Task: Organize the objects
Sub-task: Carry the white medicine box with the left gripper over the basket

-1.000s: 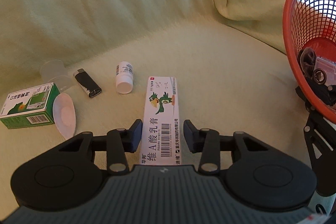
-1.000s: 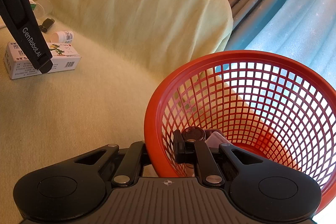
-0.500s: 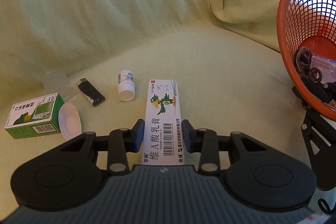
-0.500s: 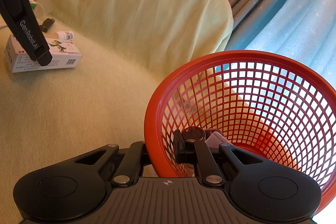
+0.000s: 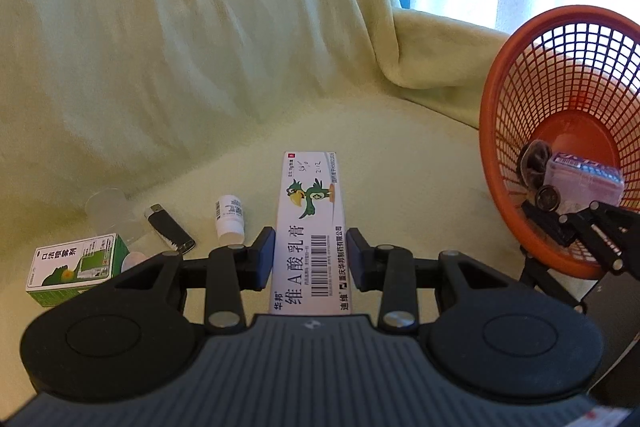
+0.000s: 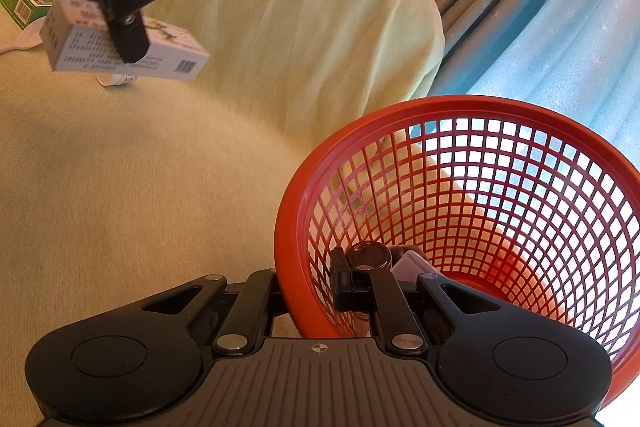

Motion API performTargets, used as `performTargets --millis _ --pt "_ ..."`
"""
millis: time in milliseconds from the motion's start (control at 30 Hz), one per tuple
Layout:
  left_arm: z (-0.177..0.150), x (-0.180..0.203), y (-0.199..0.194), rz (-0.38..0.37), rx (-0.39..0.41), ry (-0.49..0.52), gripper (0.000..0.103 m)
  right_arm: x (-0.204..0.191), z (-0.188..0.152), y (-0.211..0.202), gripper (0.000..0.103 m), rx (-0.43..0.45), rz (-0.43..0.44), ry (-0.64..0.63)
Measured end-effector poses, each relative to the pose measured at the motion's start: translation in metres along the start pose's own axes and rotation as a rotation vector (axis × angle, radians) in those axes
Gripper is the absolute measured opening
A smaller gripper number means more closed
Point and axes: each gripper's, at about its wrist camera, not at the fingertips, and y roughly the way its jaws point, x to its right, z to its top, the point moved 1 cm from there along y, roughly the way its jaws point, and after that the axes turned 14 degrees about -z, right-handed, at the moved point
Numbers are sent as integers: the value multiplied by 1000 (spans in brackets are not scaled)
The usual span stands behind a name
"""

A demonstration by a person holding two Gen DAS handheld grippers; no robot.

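Left tongs (image 5: 310, 255) now clamp the white ointment box (image 5: 310, 227) and have lifted it clear of the yellow-covered sofa seat (image 6: 140, 187); a second ago it lay flat there. Right tongs (image 6: 308, 283) pinch the rim of the red basket (image 6: 400, 115), tilted toward me (a few items already inside). I judge the carry to the basket is next; the small bottle (image 5: 229, 217), lighter (image 5: 170, 234) and green box (image 5: 76, 263) wait.
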Motion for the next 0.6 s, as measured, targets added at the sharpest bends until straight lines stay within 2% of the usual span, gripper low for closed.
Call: performTargets --millis 600 --pt "26 47 -22 -92 44 78 32 0 0 0 7 1 1 -1"
